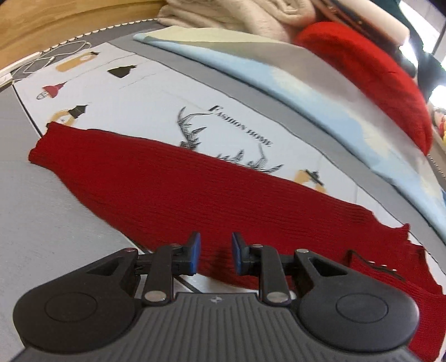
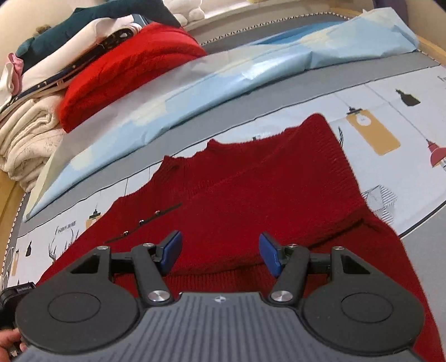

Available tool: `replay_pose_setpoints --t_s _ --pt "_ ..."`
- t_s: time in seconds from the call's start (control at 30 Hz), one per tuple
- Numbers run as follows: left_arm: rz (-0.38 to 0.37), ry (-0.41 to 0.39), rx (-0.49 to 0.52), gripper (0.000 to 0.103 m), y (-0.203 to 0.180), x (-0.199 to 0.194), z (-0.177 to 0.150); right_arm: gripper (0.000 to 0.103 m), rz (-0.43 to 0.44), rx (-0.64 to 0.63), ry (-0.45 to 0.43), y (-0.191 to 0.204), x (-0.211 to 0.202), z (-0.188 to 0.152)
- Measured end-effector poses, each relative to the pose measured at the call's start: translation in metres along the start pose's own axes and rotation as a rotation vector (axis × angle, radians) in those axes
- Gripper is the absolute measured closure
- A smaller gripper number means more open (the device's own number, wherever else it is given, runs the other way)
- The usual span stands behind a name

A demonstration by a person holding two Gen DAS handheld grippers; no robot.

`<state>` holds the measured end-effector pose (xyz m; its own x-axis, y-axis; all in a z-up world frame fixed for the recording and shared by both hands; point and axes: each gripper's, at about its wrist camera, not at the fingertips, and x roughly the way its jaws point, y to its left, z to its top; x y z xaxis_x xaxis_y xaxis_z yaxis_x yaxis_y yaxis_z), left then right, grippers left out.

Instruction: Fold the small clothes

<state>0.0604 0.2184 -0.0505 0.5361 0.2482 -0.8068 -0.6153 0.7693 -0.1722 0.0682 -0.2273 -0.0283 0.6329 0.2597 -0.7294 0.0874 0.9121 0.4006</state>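
A dark red knit sweater (image 1: 172, 178) lies flat on the printed mat (image 1: 156, 92), one sleeve stretched out to the left. My left gripper (image 1: 214, 254) is open with a narrow gap, just above the sweater's near edge, holding nothing. In the right wrist view the sweater (image 2: 251, 189) shows a sleeve folded across its body, with a small buttoned placket (image 2: 145, 221) at the left. My right gripper (image 2: 220, 254) is wide open above the sweater's lower part, holding nothing.
A light blue sheet (image 2: 195, 83) lies along the far side of the mat. Behind it is a pile of clothes with a bright red knit (image 2: 122, 69), cream knits (image 2: 25, 136) and a dark teal garment (image 2: 92, 16). A white cable (image 1: 53, 58) lies at the far left.
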Motion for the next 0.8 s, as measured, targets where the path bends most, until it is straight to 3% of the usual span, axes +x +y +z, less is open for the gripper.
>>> replay_pose_setpoints --t_s 0.17,0.37,0.53,0.63,0.8 --pt "0.009 0.009 -0.015 0.073 0.012 0.005 0.007 0.04 -0.006 -0.042 0.012 0.012 0.011 -0.007" --pt "0.02 0.055 -0.117 0.056 0.04 0.02 0.015 0.04 0.001 -0.061 0.028 0.021 0.017 -0.014" --pt "0.021 0.093 -0.336 0.053 0.081 0.029 0.019 0.04 -0.002 -0.062 0.035 0.019 0.019 -0.014" --pt "-0.017 0.115 -0.503 0.053 0.105 0.036 0.014 0.04 -0.005 -0.06 0.04 0.018 0.021 -0.014" --pt "-0.067 0.081 -0.669 0.054 0.126 0.039 0.01 0.04 0.001 -0.066 0.046 0.017 0.022 -0.016"
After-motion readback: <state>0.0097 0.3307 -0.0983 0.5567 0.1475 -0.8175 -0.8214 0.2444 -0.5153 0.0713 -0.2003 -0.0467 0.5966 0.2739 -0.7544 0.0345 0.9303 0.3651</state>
